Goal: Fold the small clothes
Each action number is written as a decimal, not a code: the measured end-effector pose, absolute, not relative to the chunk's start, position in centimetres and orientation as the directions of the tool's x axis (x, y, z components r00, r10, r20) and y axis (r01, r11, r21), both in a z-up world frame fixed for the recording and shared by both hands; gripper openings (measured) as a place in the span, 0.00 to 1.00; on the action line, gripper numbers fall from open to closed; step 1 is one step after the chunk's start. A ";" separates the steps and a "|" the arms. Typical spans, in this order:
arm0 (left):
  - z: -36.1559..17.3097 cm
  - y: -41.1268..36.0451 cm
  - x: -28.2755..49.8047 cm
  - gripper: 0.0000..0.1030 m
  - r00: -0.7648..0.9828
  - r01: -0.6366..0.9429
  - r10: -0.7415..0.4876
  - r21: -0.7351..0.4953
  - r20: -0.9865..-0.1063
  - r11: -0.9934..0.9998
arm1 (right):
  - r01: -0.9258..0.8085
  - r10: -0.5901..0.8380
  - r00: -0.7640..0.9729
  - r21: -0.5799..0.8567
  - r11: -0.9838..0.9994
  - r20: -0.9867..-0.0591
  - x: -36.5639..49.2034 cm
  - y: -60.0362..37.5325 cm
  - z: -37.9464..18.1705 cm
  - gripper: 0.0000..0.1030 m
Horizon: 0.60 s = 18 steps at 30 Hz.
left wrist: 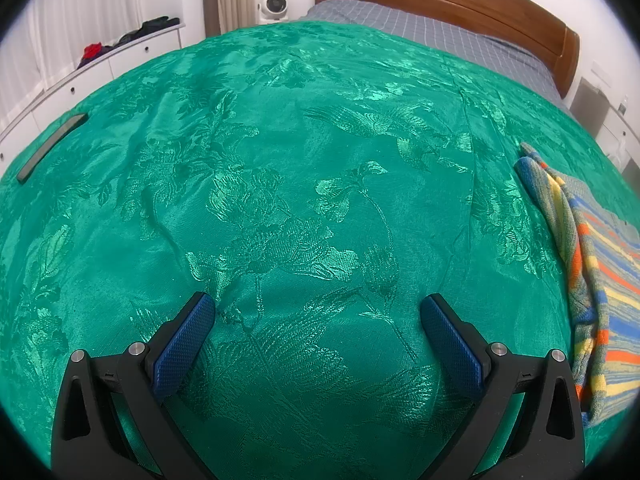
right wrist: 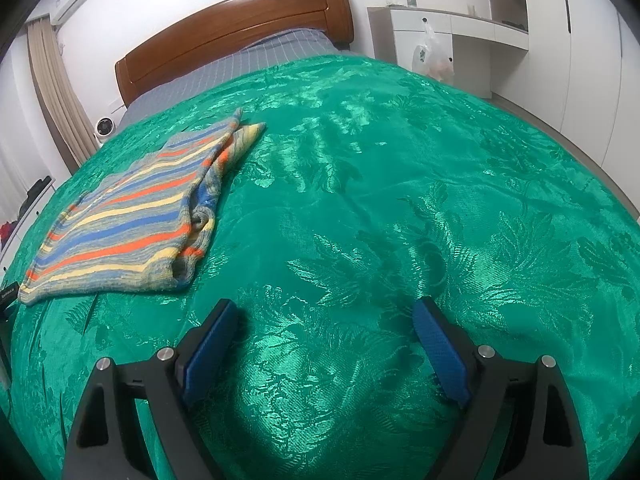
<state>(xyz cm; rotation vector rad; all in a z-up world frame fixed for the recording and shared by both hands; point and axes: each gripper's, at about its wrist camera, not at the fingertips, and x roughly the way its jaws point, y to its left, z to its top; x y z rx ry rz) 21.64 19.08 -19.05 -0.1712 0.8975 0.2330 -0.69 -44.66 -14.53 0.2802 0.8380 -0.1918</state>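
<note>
Left gripper (left wrist: pixel 316 308): jaws spread wide, blue ribbed pads (left wrist: pixel 188 336) bare, nothing between them. It tilts down over plain bedspread, not touching any cloth that I can see.

Right gripper (right wrist: pixel 326 312): likewise splayed wide and empty, angled down at the green cover. Both sit at the near edge of the bed, parked clear of the garment.

Beneath and around both: a shiny green bedspread (left wrist: pixel 304 168) with a woven flower pattern, a few shallow creases, otherwise smooth. It gives a broad flat working surface.

The task's thing: a small striped knit garment (right wrist: pixel 132 220), bands of blue, orange, yellow and grey. In the right wrist view it lies to the left of the right gripper and a little farther off; in the left wrist view it sits at the far right edge. So it rests between the two hands, nearer neither pad. It looks already doubled over: a thick rolled edge shows along its right side and a sleeve or tail points toward the headboard. My judgement: the fold is done or nearly so, and the open jaws suggest a release, or a pause before a last tuck.

Farther out: wooden headboard (right wrist: pixel 240 20), grey checked sheet (left wrist: pixel 420 28), small white fan (left wrist: pixel 274 6), white drawers (left wrist: pixel 120 60), a dark flat bar (left wrist: pixel 52 146) at the left edge.
</note>
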 end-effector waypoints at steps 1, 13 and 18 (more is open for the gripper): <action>-19.1 19.1 21.6 1.00 0.601 -0.271 0.129 -0.050 -0.789 0.961 | 0.275 -0.055 0.657 0.172 0.946 -0.752 -0.8 -44.7 -14.5 0.86; -19.1 19.1 21.6 1.00 0.601 -0.271 0.128 -0.050 -0.789 0.961 | 0.268 -0.040 0.671 0.192 0.944 -0.740 -1.2 -45.0 -14.4 0.86; -19.0 19.1 21.6 1.00 0.601 -0.271 0.128 -0.050 -0.789 0.961 | 0.268 -0.039 0.672 0.193 0.944 -0.740 -1.2 -45.1 -14.4 0.86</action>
